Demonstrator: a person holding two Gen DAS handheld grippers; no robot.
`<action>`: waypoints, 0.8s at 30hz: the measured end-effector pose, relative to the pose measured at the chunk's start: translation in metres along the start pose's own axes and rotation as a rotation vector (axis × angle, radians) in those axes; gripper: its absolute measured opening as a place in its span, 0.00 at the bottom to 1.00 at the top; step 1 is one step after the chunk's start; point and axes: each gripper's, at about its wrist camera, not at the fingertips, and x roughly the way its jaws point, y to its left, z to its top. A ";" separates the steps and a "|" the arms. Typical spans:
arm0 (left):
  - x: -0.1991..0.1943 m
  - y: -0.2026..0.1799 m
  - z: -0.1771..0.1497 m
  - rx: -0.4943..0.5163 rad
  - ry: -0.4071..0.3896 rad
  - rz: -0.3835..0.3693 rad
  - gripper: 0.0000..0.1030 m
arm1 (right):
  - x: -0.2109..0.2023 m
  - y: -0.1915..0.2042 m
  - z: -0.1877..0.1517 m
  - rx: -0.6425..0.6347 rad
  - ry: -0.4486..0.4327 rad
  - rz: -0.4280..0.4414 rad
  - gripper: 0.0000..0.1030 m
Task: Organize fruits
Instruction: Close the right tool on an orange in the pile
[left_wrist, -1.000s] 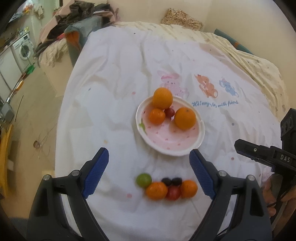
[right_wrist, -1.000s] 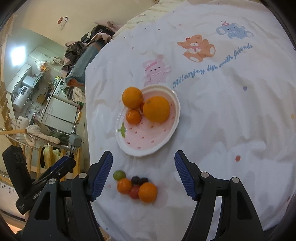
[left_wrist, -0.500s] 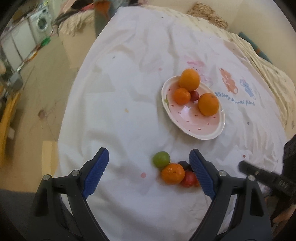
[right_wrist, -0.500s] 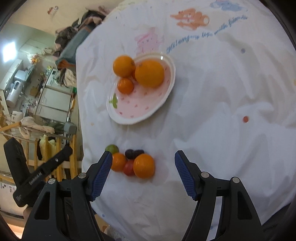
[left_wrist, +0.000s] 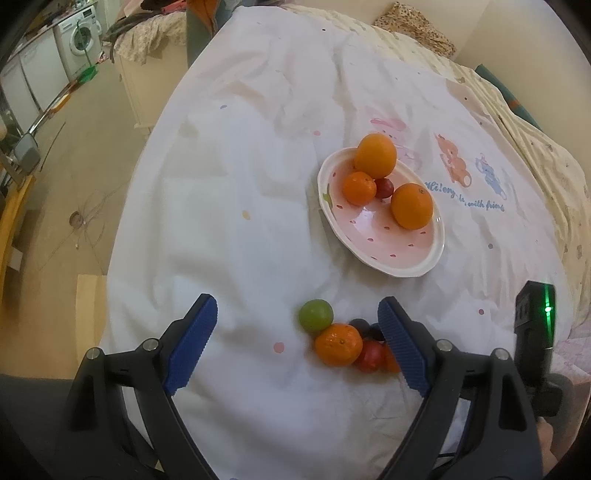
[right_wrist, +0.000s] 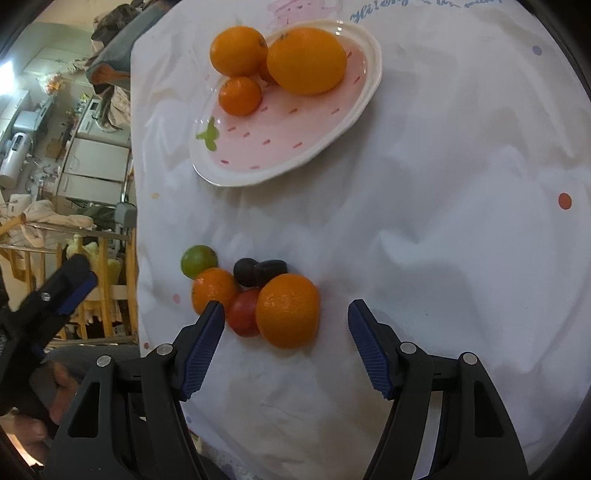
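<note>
Two grippers over a white printed cloth (left_wrist: 229, 206), both spread wide and empty. Pink dotted plate (right_wrist: 334, 122) sits far side of the cloth; on it two big oranges (right_wrist: 306, 61), one small mandarin (right_wrist: 240, 95) and a small red fruit wedged between them, mostly hidden in the right view.

Loose cluster lies on the cloth well short of the plate: larger orange (right_wrist: 288, 311) touching a red tomato-like fruit (right_wrist: 242, 312), a smaller mandarin (right_wrist: 214, 290) beside that, two dark plums (right_wrist: 260, 271) behind, and a green lime (right_wrist: 198, 261) at the left end.

Right gripper (right_wrist: 286, 345) hangs just short of the larger orange, which lines up between its blue pads (right_wrist: 203, 349). Left gripper (left_wrist: 297, 350) is off to the side; its right pad overlaps the cluster's edge in its own view.

Step judged: approach for a pick from the cluster. Next move likely needs the right gripper eased forward to straddle the orange alone, without nudging the tomato, then closing gently.
</note>
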 end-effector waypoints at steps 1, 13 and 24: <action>0.001 0.000 0.000 -0.002 0.003 0.001 0.84 | 0.002 0.000 -0.001 -0.008 0.009 -0.010 0.62; 0.006 0.000 -0.001 -0.004 0.008 0.022 0.84 | -0.018 0.009 -0.008 -0.092 0.006 -0.020 0.37; 0.020 -0.002 -0.006 0.009 0.061 0.030 0.84 | -0.072 0.013 0.010 -0.115 -0.098 0.005 0.37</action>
